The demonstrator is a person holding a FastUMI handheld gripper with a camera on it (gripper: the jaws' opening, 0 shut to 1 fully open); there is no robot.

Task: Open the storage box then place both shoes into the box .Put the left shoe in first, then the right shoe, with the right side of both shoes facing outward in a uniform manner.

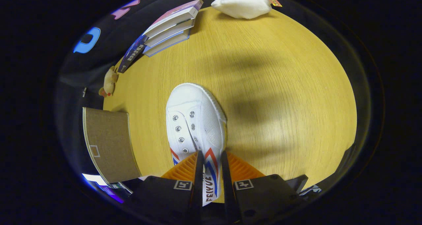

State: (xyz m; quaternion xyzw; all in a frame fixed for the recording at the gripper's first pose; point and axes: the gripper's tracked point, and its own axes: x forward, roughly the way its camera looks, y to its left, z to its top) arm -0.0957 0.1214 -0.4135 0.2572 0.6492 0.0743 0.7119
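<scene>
Clamping the right side wall of a white canvas shoe (194, 126) between the two fingers of the gripper (211, 159), the fingers standing close together with a strip of the shoe's side, striped in red and blue, pinched between them, both pressing on it. Hanging or resting over the wooden table (280, 86); impossible to tell whether the sole is touching the wood. Pointing the rounded toe away, toward the far side, with the row of metal eyelets showing on the upper just left of the fingers, no laces threaded. Casting a broad soft shadow on the wood to the right of and beyond the shoe. Lying to the near left of the shoe, a brown cardboard panel (108, 142) with a pale edge and a small square outline on it, perhaps part of the storage box, though unclear from here. Sitting farther off on the left, at the table's edge, a small tan plush toy (109, 81). Stacking up at the far left, three books (168, 29), spines turned toward the left. Resting at the far edge, to the right of the books, a white plush toy (242, 4) with a small coloured tag at its right end.
</scene>
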